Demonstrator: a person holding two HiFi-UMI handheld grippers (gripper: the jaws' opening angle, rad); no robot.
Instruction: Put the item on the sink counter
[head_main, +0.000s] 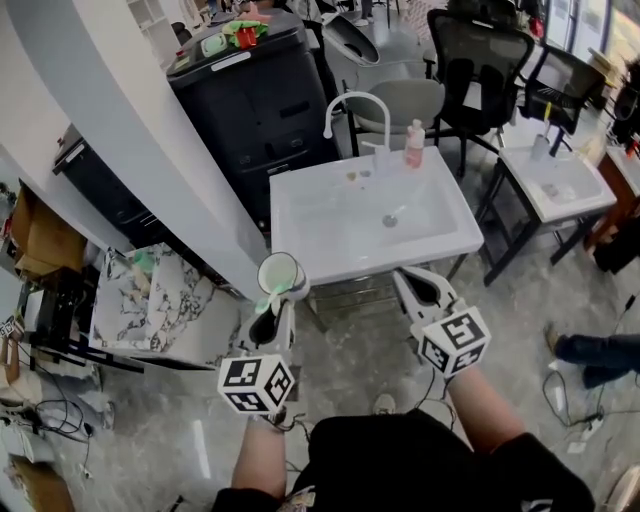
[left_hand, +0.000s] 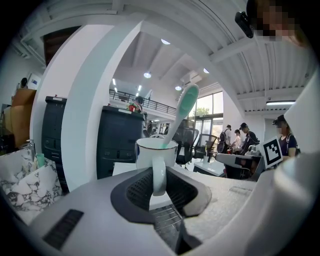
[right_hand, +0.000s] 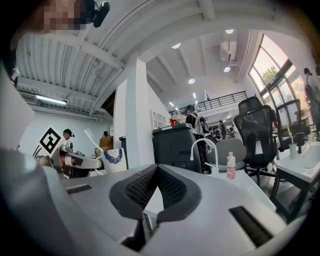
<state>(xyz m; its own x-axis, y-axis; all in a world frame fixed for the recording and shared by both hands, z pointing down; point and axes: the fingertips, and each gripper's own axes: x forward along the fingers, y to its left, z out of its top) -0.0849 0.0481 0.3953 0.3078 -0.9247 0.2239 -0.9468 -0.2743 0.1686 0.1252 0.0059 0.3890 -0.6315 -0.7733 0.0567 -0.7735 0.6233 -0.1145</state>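
Toothbrush (left_hand: 186, 107), lower end hidden inside mug (left_hand: 155, 150) in left tool (left_hand: 159, 189).

Mug (left_hand: 156, 150) was white, rim dark; side bore blue bead-ring motif. Toothbrush (left_hand: 183, 110) was mint green. Left gripper (head_main: 277, 300) and right gripper (head_main: 410, 280) had pale grey shells, black ribbed pads (left_hand: 137, 187), black-and-white square-marker cubes. Sink counter (head_main: 300, 200), faucet (head_main: 352, 105) were white. Bottle (head_main: 414, 143) pink. Cabinet (head_main: 255, 110) black. Panel (head_main: 135, 300) showed white marble, grey veining. Floor (head_main: 370, 345) mottled grey.
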